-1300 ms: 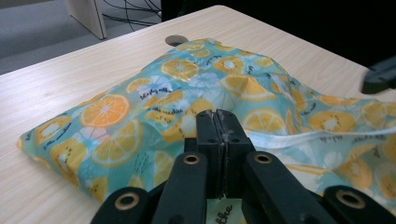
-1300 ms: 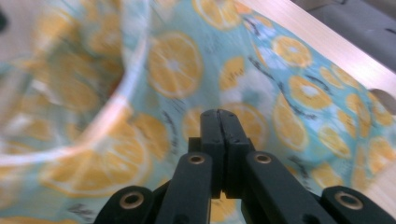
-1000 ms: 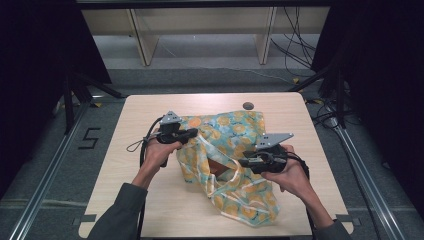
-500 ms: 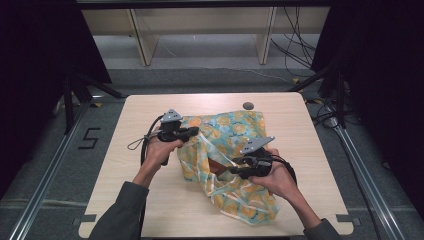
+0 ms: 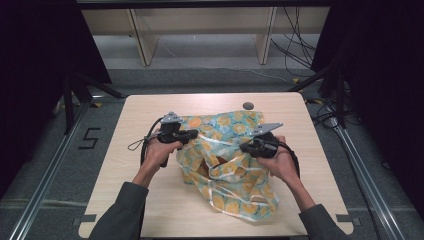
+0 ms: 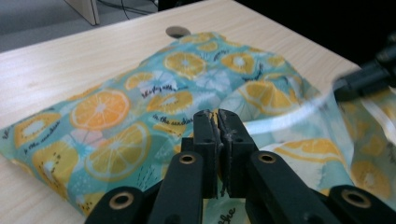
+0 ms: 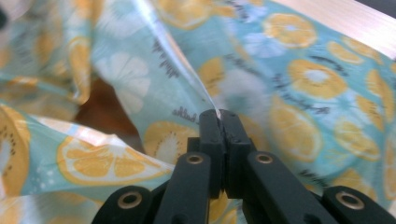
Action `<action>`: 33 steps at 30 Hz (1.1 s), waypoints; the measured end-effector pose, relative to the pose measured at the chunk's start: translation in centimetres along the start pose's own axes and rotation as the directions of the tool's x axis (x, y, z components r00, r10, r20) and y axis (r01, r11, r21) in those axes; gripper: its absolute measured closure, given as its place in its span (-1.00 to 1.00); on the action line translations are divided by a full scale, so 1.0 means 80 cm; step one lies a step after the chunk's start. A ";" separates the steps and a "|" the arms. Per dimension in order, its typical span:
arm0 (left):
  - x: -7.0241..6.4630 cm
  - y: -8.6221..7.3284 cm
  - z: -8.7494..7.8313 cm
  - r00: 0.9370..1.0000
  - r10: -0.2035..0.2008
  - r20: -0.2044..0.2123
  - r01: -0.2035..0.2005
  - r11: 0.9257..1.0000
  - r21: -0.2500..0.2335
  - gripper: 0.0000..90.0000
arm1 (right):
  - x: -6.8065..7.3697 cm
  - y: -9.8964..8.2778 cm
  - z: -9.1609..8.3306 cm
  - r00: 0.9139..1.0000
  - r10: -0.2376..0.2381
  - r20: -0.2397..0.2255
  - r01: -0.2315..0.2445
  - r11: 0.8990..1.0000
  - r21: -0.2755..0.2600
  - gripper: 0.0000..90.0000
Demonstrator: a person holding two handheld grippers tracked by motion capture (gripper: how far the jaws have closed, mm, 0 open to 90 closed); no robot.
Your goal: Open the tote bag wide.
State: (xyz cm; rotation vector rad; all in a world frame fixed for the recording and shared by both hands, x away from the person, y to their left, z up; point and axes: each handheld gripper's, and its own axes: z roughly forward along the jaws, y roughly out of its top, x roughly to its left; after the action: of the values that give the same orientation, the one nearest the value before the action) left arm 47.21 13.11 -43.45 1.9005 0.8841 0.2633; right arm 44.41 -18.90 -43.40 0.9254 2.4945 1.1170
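A crumpled teal wrapping sheet (image 5: 231, 126) printed with orange slices lies on the wooden table (image 5: 135, 195), bunched around something brown (image 5: 201, 170). My left gripper (image 5: 195, 134) is at the sheet's left edge. In the left gripper view its jaws (image 6: 218, 114) pinch the sheet (image 6: 116, 107); they have just opened a hair but still grip. My right gripper (image 5: 244, 148) is at the sheet's right side. Its jaws (image 7: 218, 113) have just closed and are shut on a raised fold of the sheet (image 7: 303, 79). The brown thing (image 7: 100, 109) shows through a gap.
A round cable hole (image 5: 248, 105) sits in the table near its far edge, just beyond the sheet. My right gripper's dark tip (image 6: 364, 79) shows at the right of the left gripper view. Bare tabletop lies left of the sheet.
My right gripper has moved left and down into the sheet and shut on a fold. The left gripper has stayed put on the sheet's edge.
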 end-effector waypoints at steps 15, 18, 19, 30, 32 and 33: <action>-0.037 0.012 -0.054 0.994 0.103 0.029 -0.103 0.994 -0.027 0.55 | -0.054 -0.008 0.024 0.991 0.131 0.014 -0.131 0.991 -0.006 1.00; -0.067 0.007 -0.069 0.982 0.178 0.068 -0.178 0.984 -0.015 0.55 | -0.056 -0.008 0.024 0.992 0.129 0.014 -0.129 0.992 0.004 1.00; -0.079 0.003 -0.069 0.978 0.191 0.085 -0.191 0.982 -0.008 0.53 | -0.057 -0.008 0.024 0.992 0.128 0.013 -0.128 0.992 0.002 1.00; -0.127 -0.032 -0.009 0.961 0.273 0.035 -0.275 0.951 0.141 0.05 | -0.053 -0.003 0.020 0.992 0.125 0.000 -0.125 0.992 0.000 0.99; -0.126 -0.035 0.005 0.957 0.291 0.011 -0.289 0.943 0.164 -0.01 | -0.053 -0.003 0.020 0.992 0.123 0.000 -0.123 0.992 0.002 0.99; -0.125 -0.037 0.012 0.958 0.286 -0.014 -0.279 0.945 0.171 -0.04 | -0.052 -0.004 0.021 0.992 0.123 0.000 -0.123 0.992 -0.006 0.99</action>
State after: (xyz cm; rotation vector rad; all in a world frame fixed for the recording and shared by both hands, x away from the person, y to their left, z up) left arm 39.24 6.44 -44.52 2.1880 0.6732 0.4108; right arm 48.23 -20.75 -44.85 1.0913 2.4609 1.1598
